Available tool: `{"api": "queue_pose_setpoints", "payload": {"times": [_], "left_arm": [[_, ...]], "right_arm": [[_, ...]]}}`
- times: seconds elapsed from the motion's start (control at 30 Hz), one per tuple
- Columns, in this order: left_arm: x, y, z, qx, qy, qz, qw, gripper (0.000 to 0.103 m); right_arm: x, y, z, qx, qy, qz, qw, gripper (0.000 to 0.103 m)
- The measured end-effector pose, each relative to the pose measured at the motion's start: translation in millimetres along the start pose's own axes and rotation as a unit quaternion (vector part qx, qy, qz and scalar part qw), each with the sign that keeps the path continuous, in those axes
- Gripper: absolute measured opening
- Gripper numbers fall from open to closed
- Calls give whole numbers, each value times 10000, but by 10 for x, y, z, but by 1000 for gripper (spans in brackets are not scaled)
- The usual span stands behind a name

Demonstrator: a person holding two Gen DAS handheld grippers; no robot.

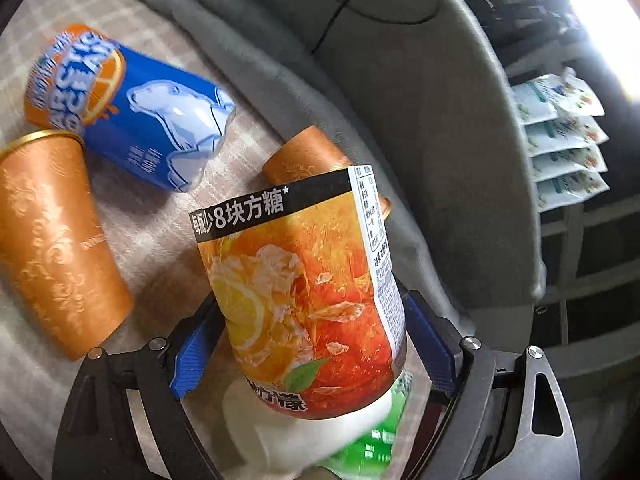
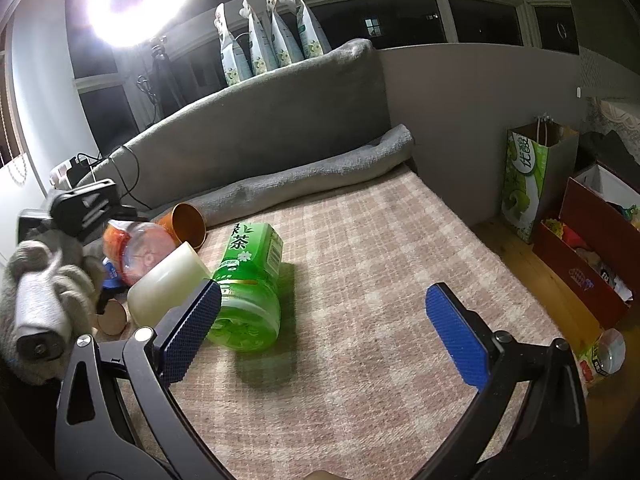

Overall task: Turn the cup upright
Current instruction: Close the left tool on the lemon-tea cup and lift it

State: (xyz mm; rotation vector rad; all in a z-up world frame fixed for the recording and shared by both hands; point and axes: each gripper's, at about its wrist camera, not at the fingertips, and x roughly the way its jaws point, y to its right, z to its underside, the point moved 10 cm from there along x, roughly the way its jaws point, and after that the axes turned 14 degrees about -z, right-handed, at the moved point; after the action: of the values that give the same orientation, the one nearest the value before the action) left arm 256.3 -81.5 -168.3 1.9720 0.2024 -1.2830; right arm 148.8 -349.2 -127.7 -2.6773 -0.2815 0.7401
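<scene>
My left gripper (image 1: 308,340) is shut on an orange lemon-tea bottle (image 1: 304,288) and holds it tilted above the checked mat. One orange paper cup (image 1: 52,240) lies on its side at the left. A second orange cup (image 1: 308,160) lies on its side behind the bottle; it also shows in the right wrist view (image 2: 188,224), mouth towards me. A cream cup (image 2: 168,284) lies on its side under the bottle. My right gripper (image 2: 324,328) is open and empty, just right of a lying green tea bottle (image 2: 248,284).
A blue polar-bear bottle (image 1: 132,108) lies at the back left. A grey rolled blanket (image 2: 312,176) lines the mat's far edge. To the right stand a green paper bag (image 2: 528,184) and a red box (image 2: 592,240) on the floor.
</scene>
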Motion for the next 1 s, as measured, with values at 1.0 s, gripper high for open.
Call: {"api": "queue_pose_setpoints", "payload": {"times": [1.0], "left_arm": [[-676,-449,969,2432,-962,-274,9648,88]], "right_arm": [[-316,-644,95,-426,73,-284,9987,103]]}}
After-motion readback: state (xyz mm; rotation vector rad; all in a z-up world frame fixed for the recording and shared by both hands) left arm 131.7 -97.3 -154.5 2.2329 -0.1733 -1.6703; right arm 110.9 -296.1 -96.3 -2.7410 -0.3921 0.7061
